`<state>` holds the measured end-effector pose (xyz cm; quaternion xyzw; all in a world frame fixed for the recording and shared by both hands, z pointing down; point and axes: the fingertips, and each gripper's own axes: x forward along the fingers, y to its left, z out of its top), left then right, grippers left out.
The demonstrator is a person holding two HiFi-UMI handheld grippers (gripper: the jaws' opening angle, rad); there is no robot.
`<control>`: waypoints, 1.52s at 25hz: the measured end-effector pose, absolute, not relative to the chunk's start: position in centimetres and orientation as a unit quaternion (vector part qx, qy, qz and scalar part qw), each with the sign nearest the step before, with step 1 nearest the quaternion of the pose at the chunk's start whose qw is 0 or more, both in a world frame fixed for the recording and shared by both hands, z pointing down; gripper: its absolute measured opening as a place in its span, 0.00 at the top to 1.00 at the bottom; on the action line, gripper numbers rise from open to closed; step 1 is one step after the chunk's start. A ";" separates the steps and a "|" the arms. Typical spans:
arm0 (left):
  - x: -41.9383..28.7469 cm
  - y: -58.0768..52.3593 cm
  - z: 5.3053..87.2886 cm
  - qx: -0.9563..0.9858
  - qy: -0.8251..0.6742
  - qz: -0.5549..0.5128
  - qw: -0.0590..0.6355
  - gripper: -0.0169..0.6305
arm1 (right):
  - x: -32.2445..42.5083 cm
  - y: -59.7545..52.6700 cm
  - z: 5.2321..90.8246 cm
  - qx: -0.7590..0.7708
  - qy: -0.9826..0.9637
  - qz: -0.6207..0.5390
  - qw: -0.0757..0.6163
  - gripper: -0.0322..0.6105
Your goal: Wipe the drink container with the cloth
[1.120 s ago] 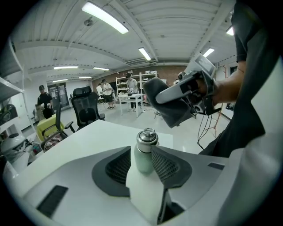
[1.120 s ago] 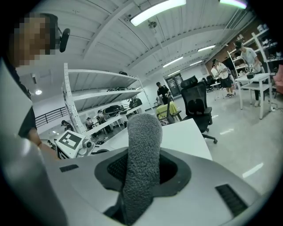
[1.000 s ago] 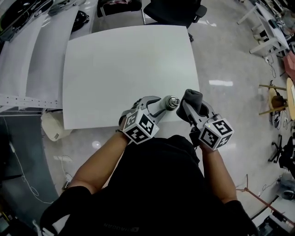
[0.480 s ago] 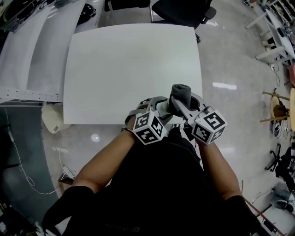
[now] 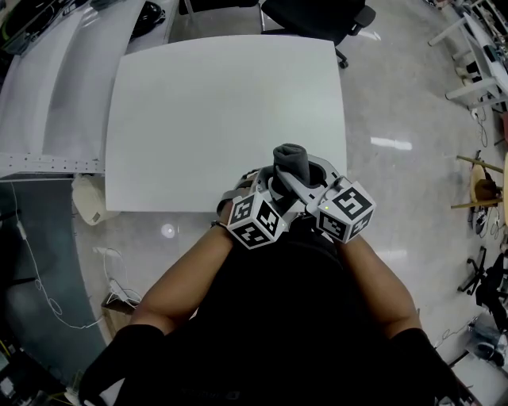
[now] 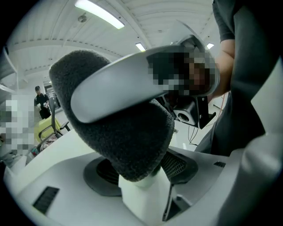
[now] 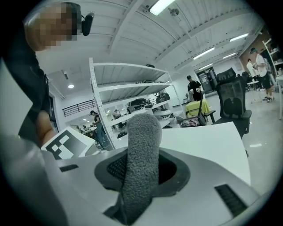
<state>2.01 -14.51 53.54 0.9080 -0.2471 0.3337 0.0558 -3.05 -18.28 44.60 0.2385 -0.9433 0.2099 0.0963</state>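
Observation:
My right gripper (image 5: 298,174) is shut on a dark grey cloth (image 5: 290,158), which sticks up from between its jaws (image 7: 141,163). It lies across my left gripper (image 5: 260,181) at the near edge of the white table (image 5: 198,119). In the left gripper view the cloth (image 6: 119,137) covers the top of the pale drink container (image 6: 143,198), which sits between the left jaws. Those jaws have just been opening; a dark gap shows beside the container. The right gripper's grey jaw crosses above. In the head view the cloth and grippers hide the container.
A black office chair (image 5: 309,12) stands at the table's far side. White shelving boards (image 5: 48,95) lie to the left, with a beige bin (image 5: 87,210) and floor cables below them. The right gripper view shows metal shelves (image 7: 128,88) and people far off.
Both grippers have drawn together at the table's near edge. The right one has swung the cloth left over the left gripper's jaws, covering the container that showed between them before.

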 end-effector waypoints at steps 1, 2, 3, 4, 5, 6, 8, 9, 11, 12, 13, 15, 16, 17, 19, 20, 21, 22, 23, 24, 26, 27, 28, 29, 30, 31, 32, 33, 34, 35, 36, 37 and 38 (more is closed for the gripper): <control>2.1 -14.5 53.6 0.908 -0.247 0.334 0.055 0.57 | -3.1 -18.3 44.6 0.237 -0.944 0.206 0.099 0.78; 2.1 -14.5 53.7 0.908 -0.247 0.334 0.055 0.57 | -3.1 -18.2 44.6 0.237 -0.945 0.199 0.105 0.78; 2.1 -14.5 53.7 0.908 -0.246 0.333 0.059 0.57 | -3.1 -18.1 44.7 0.236 -0.946 0.190 0.114 0.78; 2.1 -14.4 53.7 0.909 -0.245 0.331 0.062 0.57 | -3.0 -18.0 44.9 0.237 -0.946 0.178 0.127 0.78; 2.1 -14.4 53.7 0.910 -0.243 0.330 0.065 0.57 | -2.9 -18.0 45.1 0.240 -0.946 0.166 0.141 0.78; 2.1 -14.3 53.6 0.911 -0.241 0.329 0.066 0.58 | -2.7 -18.1 45.4 0.242 -0.946 0.156 0.152 0.78; 2.0 -14.2 53.7 0.911 -0.239 0.328 0.067 0.58 | -2.4 -18.2 46.0 0.242 -0.945 0.150 0.162 0.78; 1.9 -14.2 53.7 0.911 -0.240 0.328 0.069 0.58 | -2.2 -18.2 46.2 0.243 -0.944 0.152 0.162 0.78; 1.9 -14.2 53.7 0.911 -0.241 0.328 0.072 0.58 | -1.9 -18.4 46.5 0.246 -0.943 0.160 0.158 0.78; 1.9 -14.2 53.7 0.910 -0.241 0.328 0.073 0.58 | -1.7 -18.5 46.5 0.248 -0.942 0.163 0.155 0.78; 1.9 -14.2 53.7 0.910 -0.241 0.328 0.075 0.58 | -1.5 -18.6 46.5 0.250 -0.942 0.166 0.152 0.78; 1.8 -14.1 53.8 0.910 -0.240 0.329 0.077 0.58 | -1.1 -18.6 46.6 0.255 -0.940 0.172 0.146 0.78; 1.7 -14.1 53.8 0.910 -0.239 0.329 0.077 0.58 | -0.9 -18.6 46.6 0.259 -0.939 0.176 0.143 0.78; 1.6 -14.1 53.8 0.910 -0.239 0.329 0.078 0.58 | -0.8 -18.7 46.6 0.263 -0.938 0.179 0.141 0.78; 1.3 -14.2 53.9 0.910 -0.240 0.330 0.080 0.58 | -0.1 -19.0 46.8 0.274 -0.933 0.185 0.141 0.78; 1.3 -14.1 54.0 0.909 -0.241 0.329 0.081 0.58 | 0.4 -19.1 47.0 0.281 -0.930 0.188 0.142 0.78; 1.3 -14.1 54.0 0.909 -0.240 0.329 0.082 0.58 | 1.0 -19.2 47.1 0.288 -0.927 0.192 0.144 0.78; 1.4 -14.1 54.0 0.910 -0.240 0.329 0.083 0.58 | 1.6 -19.3 47.3 0.294 -0.924 0.196 0.144 0.78; 1.4 -14.1 54.0 0.910 -0.240 0.329 0.083 0.58 | 2.3 -19.3 47.5 0.300 -0.921 0.201 0.143 0.78; 1.4 -14.1 54.0 0.910 -0.240 0.328 0.083 0.58 | 2.8 -19.4 47.7 0.306 -0.918 0.207 0.143 0.78; 1.4 -14.1 53.9 0.909 -0.240 0.329 0.083 0.58 | 3.9 -19.4 48.4 0.319 -0.911 0.217 0.147 0.78; 1.4 -14.1 53.9 0.909 -0.240 0.329 0.083 0.58 | 4.3 -19.4 48.7 0.325 -0.907 0.222 0.149 0.78; 1.4 -14.1 53.9 0.909 -0.241 0.330 0.083 0.58 | 4.7 -19.4 48.9 0.332 -0.903 0.229 0.150 0.78; 1.3 -14.1 53.9 0.909 -0.241 0.330 0.082 0.58 | 5.0 -19.5 49.1 0.337 -0.899 0.235 0.149 0.78; 1.3 -14.1 53.9 0.908 -0.242 0.331 0.081 0.58 | 5.3 -19.5 49.3 0.342 -0.896 0.240 0.148 0.78; 1.2 -14.1 53.9 0.908 -0.242 0.333 0.081 0.58 | 5.6 -19.6 49.4 0.346 -0.894 0.243 0.148 0.78; 1.3 -14.1 53.9 0.908 -0.241 0.334 0.081 0.58 | 6.0 -19.7 49.5 0.350 -0.892 0.244 0.149 0.78; 1.3 -14.1 54.0 0.907 -0.240 0.336 0.084 0.58 | 6.3 -19.8 49.6 0.354 -0.890 0.245 0.151 0.78; 1.4 -14.1 54.1 0.906 -0.238 0.339 0.087 0.58 | 6.5 -19.8 49.7 0.356 -0.888 0.246 0.156 0.78; 1.4 -14.1 54.2 0.905 -0.236 0.342 0.091 0.58 | 6.8 -19.9 50.0 0.358 -0.885 0.248 0.162 0.78; 1.5 -14.1 54.2 0.904 -0.234 0.345 0.092 0.58 | 7.0 -19.8 50.2 0.360 -0.883 0.251 0.168 0.78; 1.5 -14.1 54.3 0.904 -0.232 0.348 0.090 0.58 | 7.1 -19.6 50.5 0.360 -0.881 0.253 0.174 0.78; 1.6 -14.0 54.3 0.904 -0.231 0.350 0.087 0.58 | 7.2 -19.4 50.6 0.359 -0.880 0.255 0.177 0.78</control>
